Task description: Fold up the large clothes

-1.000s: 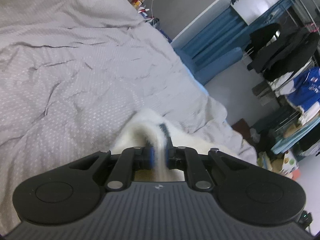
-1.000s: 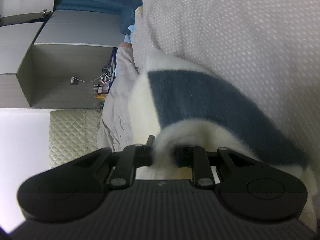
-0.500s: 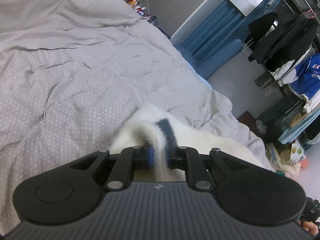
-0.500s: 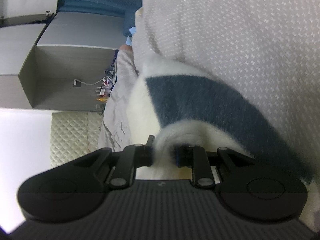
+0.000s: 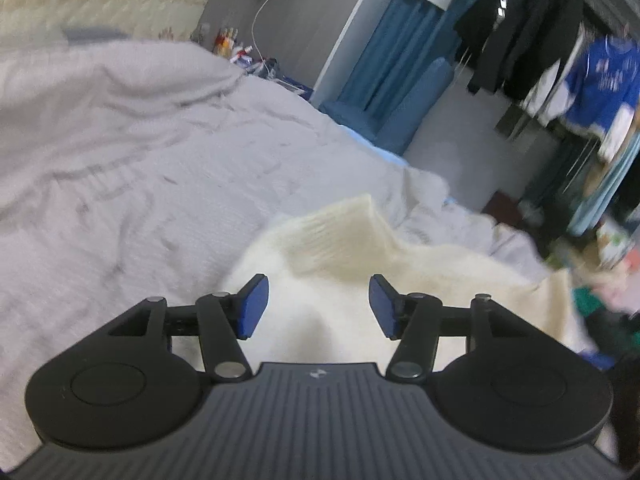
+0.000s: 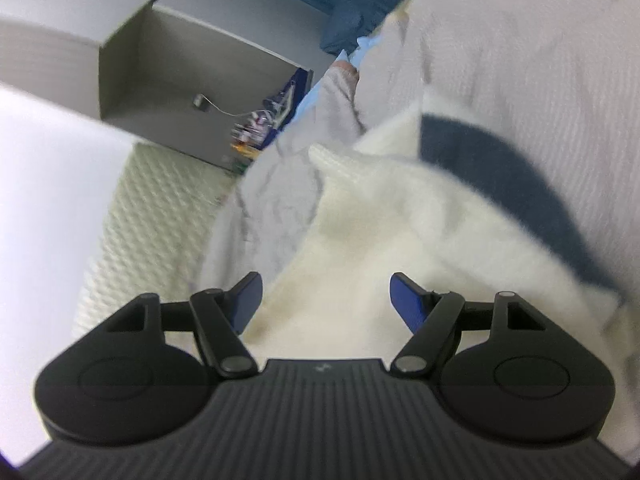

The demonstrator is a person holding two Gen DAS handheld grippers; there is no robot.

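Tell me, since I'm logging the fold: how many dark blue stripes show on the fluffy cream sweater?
1: a broad dark blue stripe crosses the fluffy cream sweater at its far edge, against the grey bedcover. Others may be hidden underneath.

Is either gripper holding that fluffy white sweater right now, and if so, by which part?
Neither. The left gripper and right gripper are opening, pads clear of the fluffy cream-white sweater with the dark blue stripe, which lies loose on the grey bedcover.
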